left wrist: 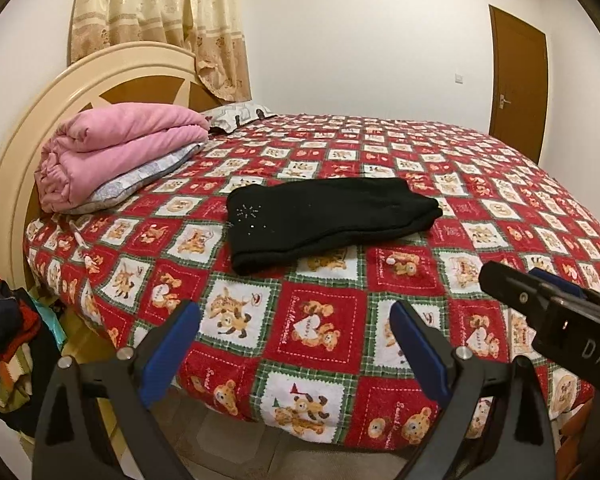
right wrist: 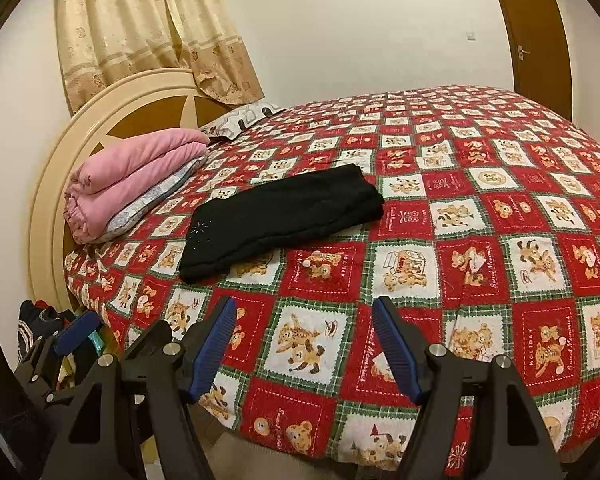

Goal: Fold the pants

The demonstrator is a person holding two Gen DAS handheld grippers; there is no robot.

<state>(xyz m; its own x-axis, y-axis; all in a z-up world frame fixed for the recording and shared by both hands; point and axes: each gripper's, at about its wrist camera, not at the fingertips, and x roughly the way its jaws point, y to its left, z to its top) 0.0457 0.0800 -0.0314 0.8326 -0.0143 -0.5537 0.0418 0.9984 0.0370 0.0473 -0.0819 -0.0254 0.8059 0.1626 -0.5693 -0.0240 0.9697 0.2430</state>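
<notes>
The black pants (left wrist: pixel 324 220) lie folded into a compact bundle on the bed, with a small sparkly star pattern near their left end; the right wrist view shows the pants (right wrist: pixel 284 220) too. My left gripper (left wrist: pixel 296 312) is open over the bed's near edge, well short of the pants, with nothing between its blue pads (left wrist: pixel 418 352). My right gripper (right wrist: pixel 304 308) is also open and empty, hovering over the bedspread in front of the pants. In the left wrist view the right gripper (left wrist: pixel 540 292) pokes in from the right.
The bed (left wrist: pixel 480 208) has a red and green bear-patterned spread. A folded pink blanket (left wrist: pixel 116 148) rests on a pillow by the cream headboard (left wrist: pixel 16 152). A pile of clothes (left wrist: pixel 4 344) sits on the floor at left. A brown door (left wrist: pixel 518 80) stands at the far right.
</notes>
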